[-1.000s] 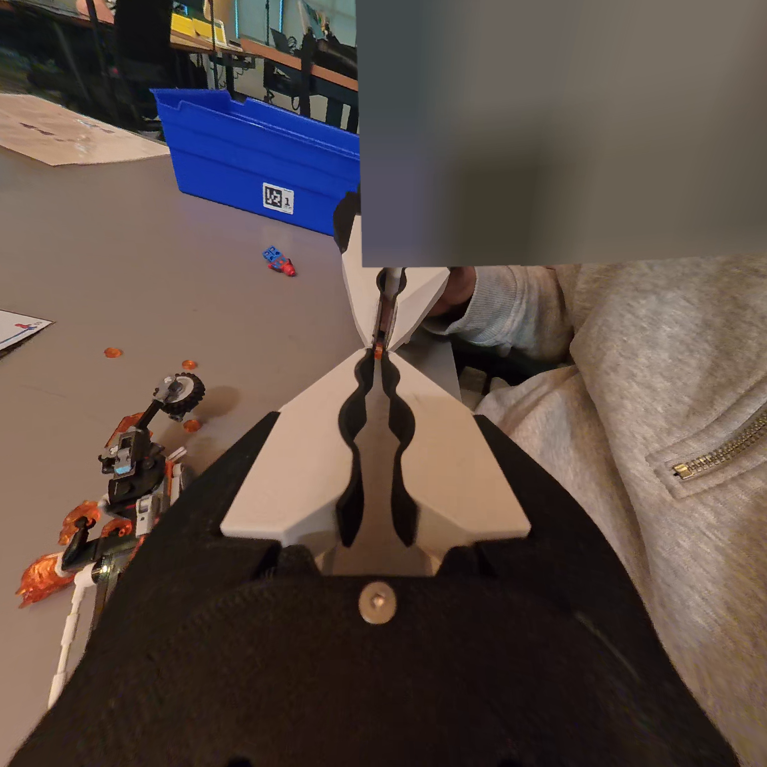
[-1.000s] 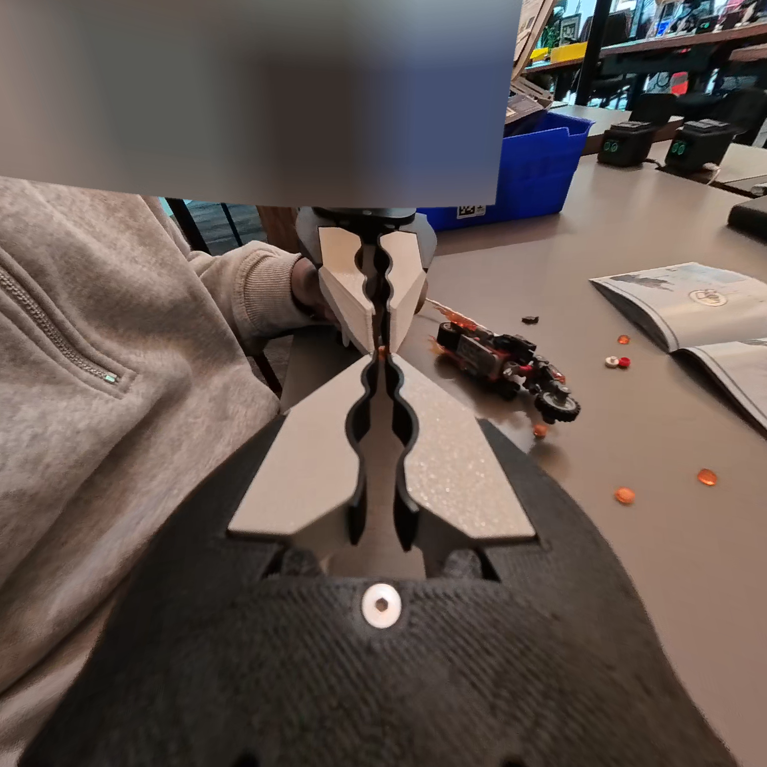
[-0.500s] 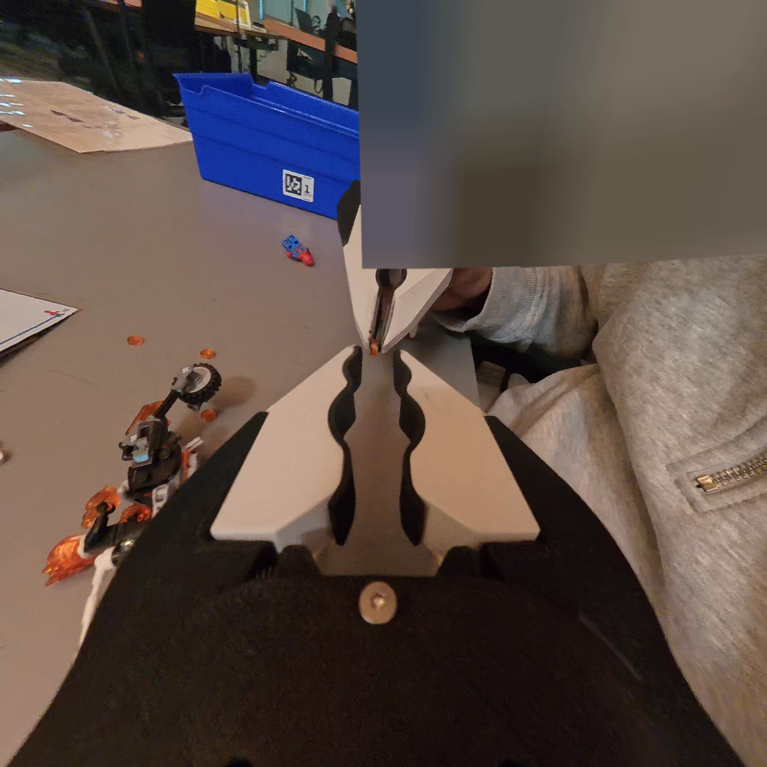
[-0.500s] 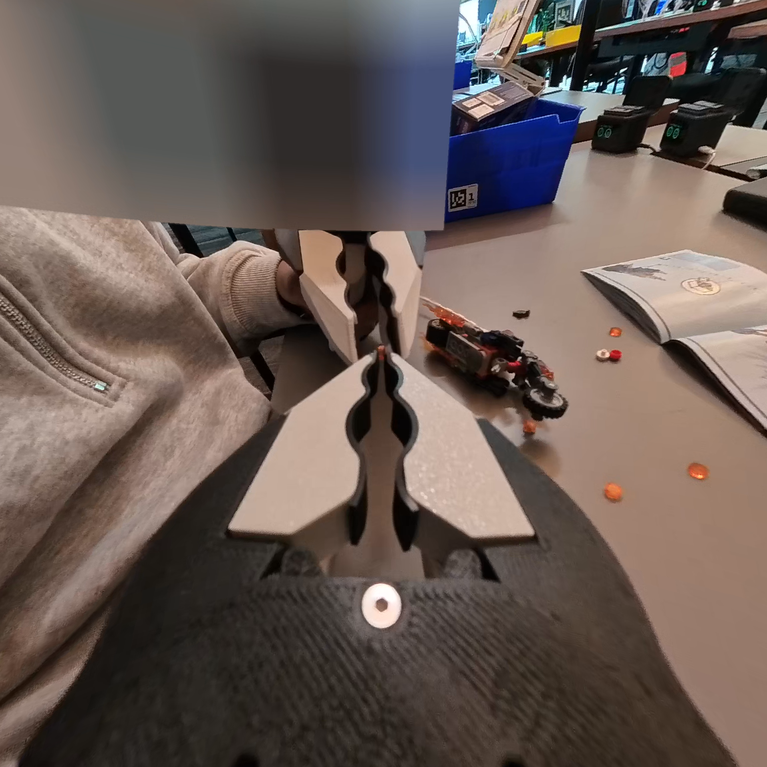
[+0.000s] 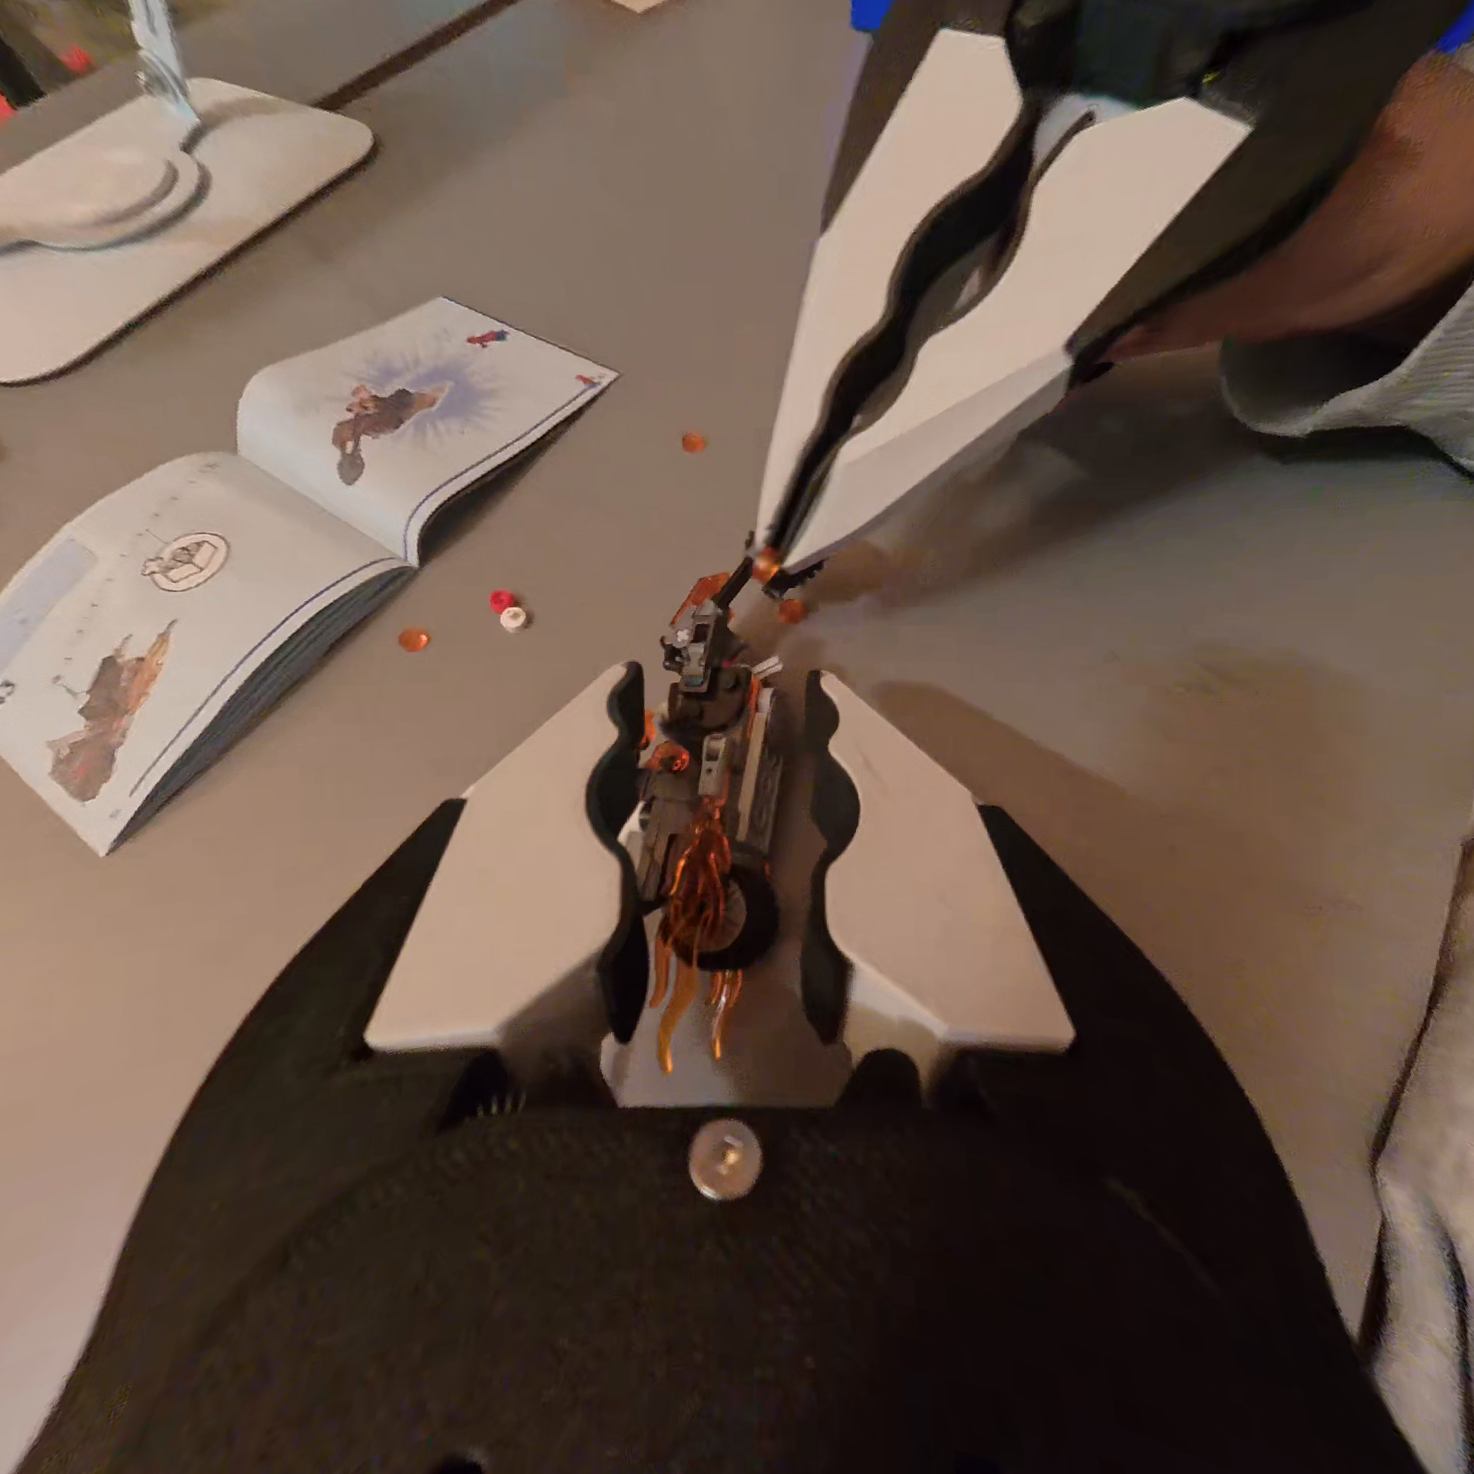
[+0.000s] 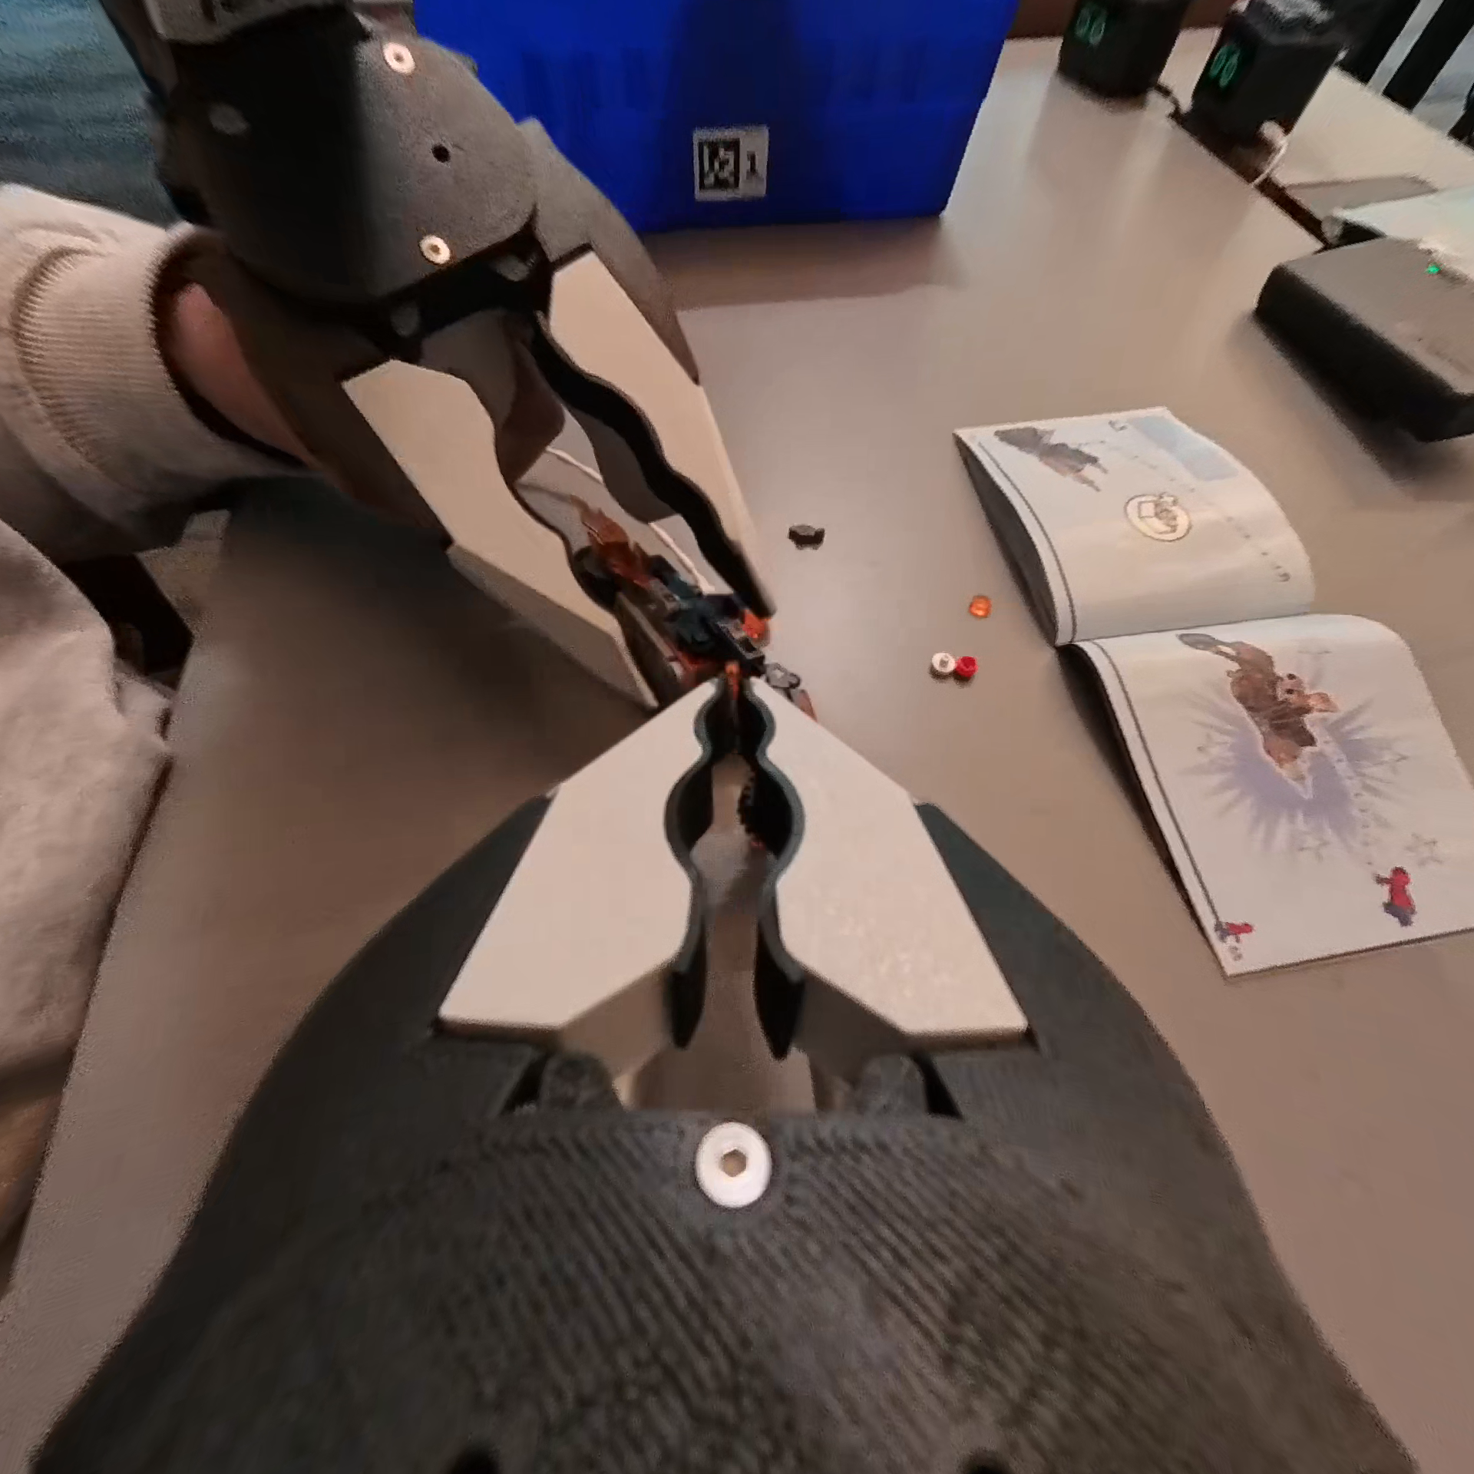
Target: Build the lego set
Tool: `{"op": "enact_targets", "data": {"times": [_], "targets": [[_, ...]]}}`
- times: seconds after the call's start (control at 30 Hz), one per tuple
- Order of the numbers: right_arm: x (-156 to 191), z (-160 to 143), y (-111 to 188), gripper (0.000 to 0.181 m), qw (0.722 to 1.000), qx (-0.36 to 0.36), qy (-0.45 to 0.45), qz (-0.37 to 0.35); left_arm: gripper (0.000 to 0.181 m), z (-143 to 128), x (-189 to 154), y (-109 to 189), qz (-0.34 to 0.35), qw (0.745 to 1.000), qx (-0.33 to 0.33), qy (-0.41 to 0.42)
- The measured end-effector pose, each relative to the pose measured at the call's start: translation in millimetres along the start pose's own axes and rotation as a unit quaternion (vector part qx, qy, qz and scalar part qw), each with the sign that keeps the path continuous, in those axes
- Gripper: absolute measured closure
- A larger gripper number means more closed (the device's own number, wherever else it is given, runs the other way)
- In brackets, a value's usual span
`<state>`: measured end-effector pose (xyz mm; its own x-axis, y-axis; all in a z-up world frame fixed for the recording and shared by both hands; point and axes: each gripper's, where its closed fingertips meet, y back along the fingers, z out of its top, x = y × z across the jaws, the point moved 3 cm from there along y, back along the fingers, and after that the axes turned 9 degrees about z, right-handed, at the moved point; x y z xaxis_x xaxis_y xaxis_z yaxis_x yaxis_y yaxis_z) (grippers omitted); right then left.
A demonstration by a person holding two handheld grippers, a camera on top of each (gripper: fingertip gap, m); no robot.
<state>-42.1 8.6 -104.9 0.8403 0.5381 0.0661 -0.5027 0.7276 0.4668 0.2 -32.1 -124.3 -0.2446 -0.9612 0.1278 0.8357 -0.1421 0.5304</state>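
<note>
Lego motorcycle (image 5: 710, 798) on the grey table (image 5: 1117, 758), flanked by left gripper (image 5: 722, 678), jaws apart. Right gripper (image 6: 730, 690) pinched together on tiny orange stud (image 5: 764, 565) at its front end. Open booklet (image 5: 239, 542) nearby.

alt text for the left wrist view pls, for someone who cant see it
An open left hand-held gripper straddles a lego motorbike with orange flames on a grey table, while the right hand-held gripper comes in from the upper right, pinching a small orange stud at the bike's front. An open instruction booklet and loose studs lie to the left.
</note>
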Motion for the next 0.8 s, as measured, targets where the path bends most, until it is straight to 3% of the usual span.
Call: {"op": "enact_targets", "data": {"times": [0.13, 0.4, 0.8], "targets": [[-5.5, -5.0, -6.0, 0.181, 0.999, 0.037, 0.021, -0.013, 0.155, -2.9, -2.3, -4.2, -0.013, 1.0, 0.01, -0.001], [-9.8, -9.0, -11.8, 0.181, 0.999, 0.038, -0.004, 0.024, 0.156, -2.8, -3.2, -4.3, -0.033, 0.999, 0.011, 0.011], [-10.6, -11.2, -9.6, 0.181, 0.987, 0.007, -0.066, 0.147, 0.156, -2.7, -6.7, -3.4, -0.057, 0.998, 0.01, 0.014]]}}
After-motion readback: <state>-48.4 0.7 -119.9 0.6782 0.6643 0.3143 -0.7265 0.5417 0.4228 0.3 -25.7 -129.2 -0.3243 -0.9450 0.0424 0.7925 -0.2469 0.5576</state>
